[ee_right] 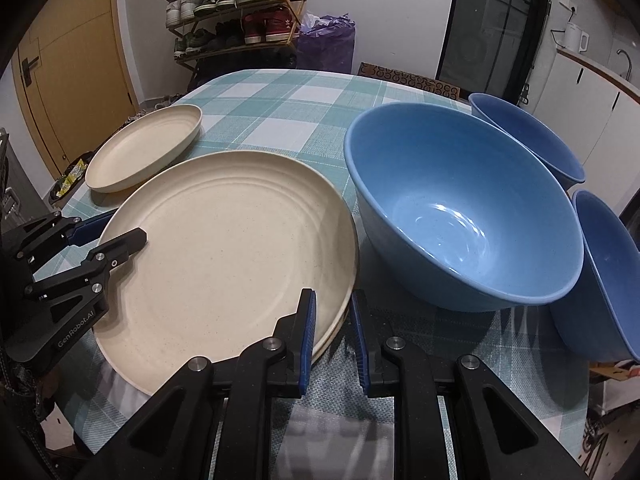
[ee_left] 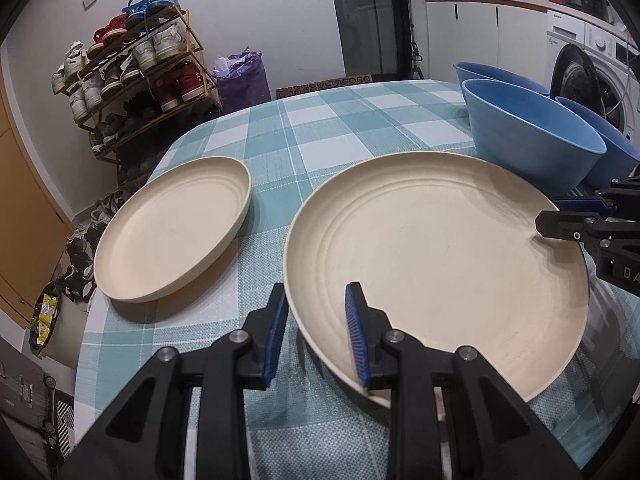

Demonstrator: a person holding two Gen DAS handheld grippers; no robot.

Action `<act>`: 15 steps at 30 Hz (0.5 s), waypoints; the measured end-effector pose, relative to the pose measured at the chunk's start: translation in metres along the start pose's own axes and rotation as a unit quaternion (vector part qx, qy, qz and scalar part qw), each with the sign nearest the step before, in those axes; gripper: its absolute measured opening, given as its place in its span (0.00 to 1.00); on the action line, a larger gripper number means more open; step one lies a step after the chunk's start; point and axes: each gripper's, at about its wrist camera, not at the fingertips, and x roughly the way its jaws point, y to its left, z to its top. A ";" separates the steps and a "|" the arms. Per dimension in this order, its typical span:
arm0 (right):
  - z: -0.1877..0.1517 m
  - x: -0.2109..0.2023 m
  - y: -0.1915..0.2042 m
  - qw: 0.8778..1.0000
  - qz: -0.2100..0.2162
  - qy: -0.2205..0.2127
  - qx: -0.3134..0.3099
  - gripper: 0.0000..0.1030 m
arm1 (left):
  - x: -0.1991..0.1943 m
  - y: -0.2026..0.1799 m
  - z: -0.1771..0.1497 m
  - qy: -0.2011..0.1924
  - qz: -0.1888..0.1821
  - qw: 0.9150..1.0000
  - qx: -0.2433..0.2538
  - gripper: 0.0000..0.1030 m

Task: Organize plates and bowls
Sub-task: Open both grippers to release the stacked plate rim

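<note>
Plates first: we see a large cream plate (ee_left: 440, 264) near the table's front edge on the teal checked tablecloth (ee_left: 320, 128), and both our grippers straddle its rim. Our left gripper (ee_left: 318, 332) has its jaws parted, one blue pad over the plate and one outside the rim, not pinching. Our right gripper (ee_right: 334, 332) sits the same way on the opposite rim, jaws a little apart around the edge, with what looks like a second plate's edge just under the rim there. A smaller cream plate (ee_left: 172, 228) lies apart on the left. Three blue bowls sit to the right: a near bowl (ee_right: 460, 208) just beside the large plate, a far bowl (ee_right: 528, 140) behind it, and a third bowl (ee_right: 604, 280) at the table's right edge.
</note>
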 end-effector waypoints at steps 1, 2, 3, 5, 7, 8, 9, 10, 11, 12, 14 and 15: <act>0.000 0.000 0.001 1.000 -0.002 0.000 -0.001 0.17 | 0.001 0.001 0.000 0.001 -0.001 1.000 -0.002 0.29; 0.000 0.001 0.001 1.000 -0.003 0.000 -0.003 0.17 | 0.001 0.000 0.000 0.001 -0.001 1.000 -0.002 0.30; 0.000 0.001 0.002 1.000 -0.005 0.000 -0.005 0.17 | 0.002 0.000 0.000 0.001 -0.001 1.000 -0.001 0.31; 0.000 0.001 0.003 1.000 -0.007 -0.001 -0.006 0.17 | 0.001 -0.001 -0.001 0.002 0.001 1.000 0.003 0.33; -0.001 0.001 0.003 1.000 -0.008 0.000 -0.008 0.18 | 0.002 -0.002 -0.001 0.003 -0.004 1.000 0.002 0.35; -0.001 0.001 0.003 1.000 -0.007 0.001 -0.007 0.19 | 0.002 -0.002 -0.001 0.004 -0.007 1.000 0.001 0.38; -0.001 0.001 0.002 1.000 -0.004 0.001 -0.006 0.22 | 0.002 -0.001 -0.001 0.006 -0.010 1.000 -0.001 0.39; -0.002 0.001 0.002 1.000 0.000 0.003 -0.006 0.23 | 0.002 -0.001 -0.001 0.006 -0.012 1.000 -0.002 0.39; -0.002 0.001 0.002 1.000 0.002 0.004 -0.005 0.24 | 0.002 -0.001 -0.001 0.007 -0.014 1.000 -0.003 0.40; -0.002 0.001 0.002 1.000 0.004 0.005 -0.005 0.25 | 0.001 -0.001 -0.001 0.007 -0.016 1.000 -0.004 0.41; -0.002 0.001 0.001 1.000 0.007 0.006 -0.005 0.27 | -0.001 0.001 -0.001 0.006 -0.019 1.000 -0.006 0.45; -0.003 0.000 0.000 1.000 0.007 0.006 -0.002 0.33 | -0.003 0.002 0.000 0.005 -0.019 1.000 -0.008 0.52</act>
